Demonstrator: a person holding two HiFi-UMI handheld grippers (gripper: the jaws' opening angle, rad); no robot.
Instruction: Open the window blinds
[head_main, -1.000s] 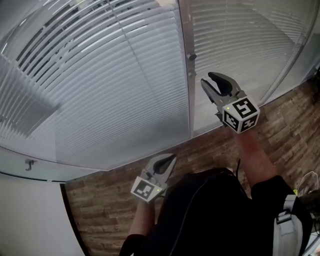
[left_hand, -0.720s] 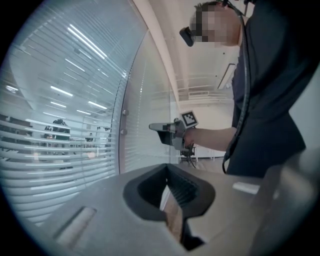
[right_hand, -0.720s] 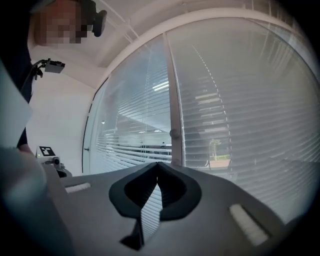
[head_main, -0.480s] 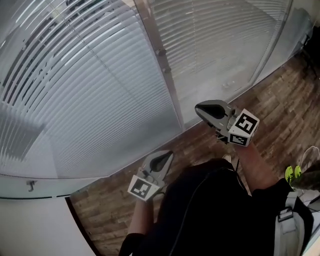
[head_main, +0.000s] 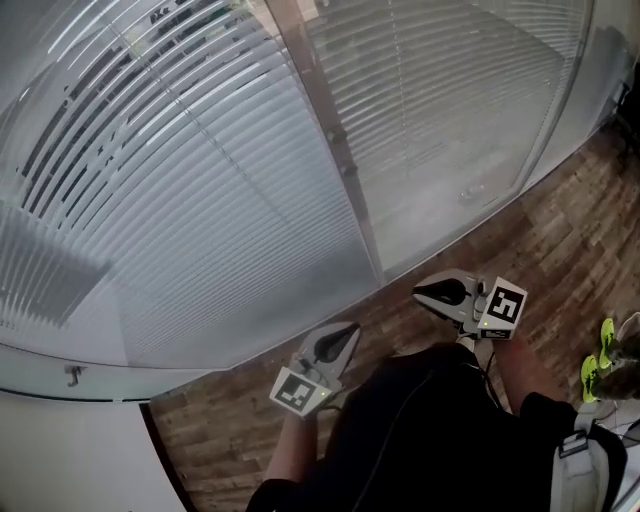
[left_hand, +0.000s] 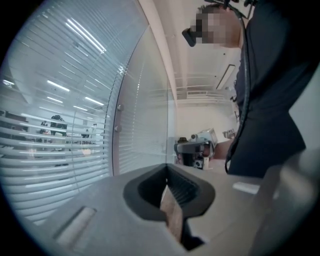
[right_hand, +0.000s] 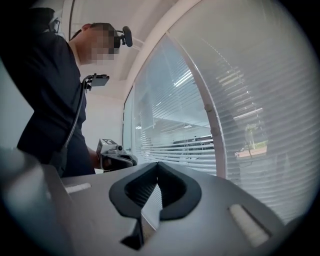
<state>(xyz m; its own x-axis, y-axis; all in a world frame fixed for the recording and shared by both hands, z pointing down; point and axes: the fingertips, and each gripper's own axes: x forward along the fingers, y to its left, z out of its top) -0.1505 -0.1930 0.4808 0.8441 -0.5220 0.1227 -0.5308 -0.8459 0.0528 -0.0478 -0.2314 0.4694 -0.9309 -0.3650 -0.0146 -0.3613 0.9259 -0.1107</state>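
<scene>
The window blinds (head_main: 200, 200) hang lowered across both curved panes, filling the head view from nine to two o'clock, with a vertical frame post (head_main: 340, 160) between the panes. The right gripper (head_main: 420, 292) has its jaws pressed together on nothing and stands clear of the slats, which lie at its ten to twelve o'clock. The left gripper (head_main: 348, 332) is likewise pressed together and empty, with the blinds at its eleven o'clock, untouched.
</scene>
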